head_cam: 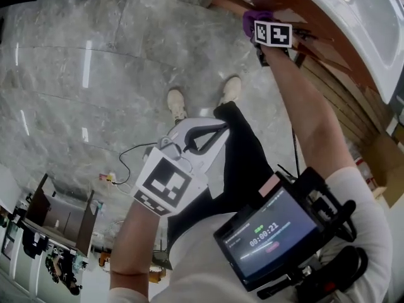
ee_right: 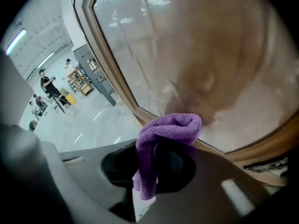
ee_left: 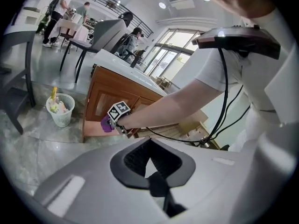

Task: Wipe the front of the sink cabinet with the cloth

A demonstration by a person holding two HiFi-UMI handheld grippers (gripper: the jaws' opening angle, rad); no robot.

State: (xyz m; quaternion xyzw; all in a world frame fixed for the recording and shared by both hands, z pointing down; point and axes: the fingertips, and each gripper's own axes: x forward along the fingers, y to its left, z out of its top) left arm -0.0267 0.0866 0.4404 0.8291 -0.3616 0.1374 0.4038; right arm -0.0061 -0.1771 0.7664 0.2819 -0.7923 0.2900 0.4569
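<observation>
The left tongs (head_cam: pixel 211 134) are held close to the person's body, well apart from the sink cabinet (head_cam: pixel 328 62), with the jaws closed on each other and nothing between them. A screen unit (head_cam: pixel 271 235) is mounted at the person's chest, nearer than the cabinet. The right tongs (ee_right: pixel 149 164) are extended at arm's length to the cabinet front, with the jaws clamped on the purple cloth (ee_right: pixel 170 125). The cloth is bunched: its folded end projects beyond the jaws and lies against the cabinet's wooden door panel (ee_right: pixel 196 55), close to the panel's frame rail; a loose end hangs back between the jaws. In the head view the cloth shows just beyond the right tongs' marker cube (head_cam: pixel 273 33), at the cabinet front. The white sink (head_cam: pixel 372 17) sits on top of the cabinet. A white wastebasket (ee_left: pixel 60 110) stands on the marble floor (head_cam: pixel 95 74) beside the cabinet's end. The person's shoes (head_cam: pixel 177 103) rest on the floor in front of the cabinet.
</observation>
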